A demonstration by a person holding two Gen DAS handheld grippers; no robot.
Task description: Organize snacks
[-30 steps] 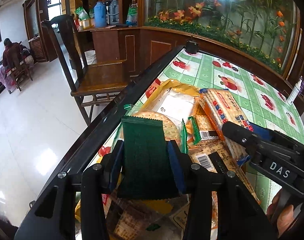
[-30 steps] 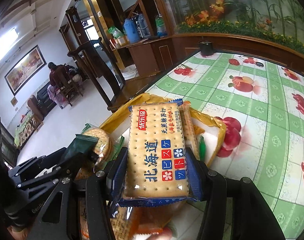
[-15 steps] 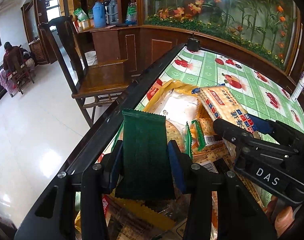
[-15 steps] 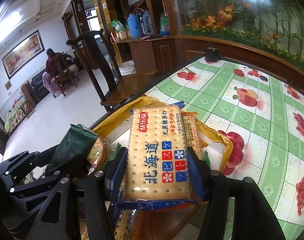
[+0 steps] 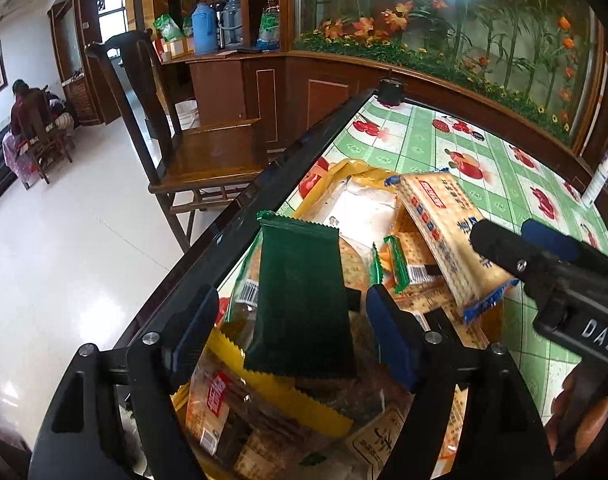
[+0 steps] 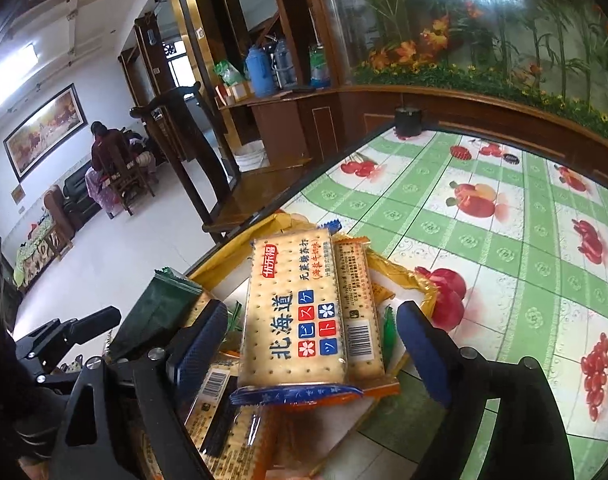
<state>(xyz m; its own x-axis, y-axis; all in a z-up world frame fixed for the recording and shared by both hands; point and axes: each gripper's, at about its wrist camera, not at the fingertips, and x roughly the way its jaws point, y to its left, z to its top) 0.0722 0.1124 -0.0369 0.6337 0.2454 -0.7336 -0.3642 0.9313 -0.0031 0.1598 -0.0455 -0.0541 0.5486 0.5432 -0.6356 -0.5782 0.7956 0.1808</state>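
Left claw (image 5: 292, 336): jaws just opened, pads clear of dark green packet (image 5: 302, 300) lying between them on snack pile. Right claw (image 6: 312, 346): jaws likewise just opened, not touching cracker pack (image 6: 294, 316) between them, atop pile in yellow bag (image 6: 408, 276) at tabletop (image 6: 504, 240) edge.

"北海道" on cracker pack (image 6: 294, 316)
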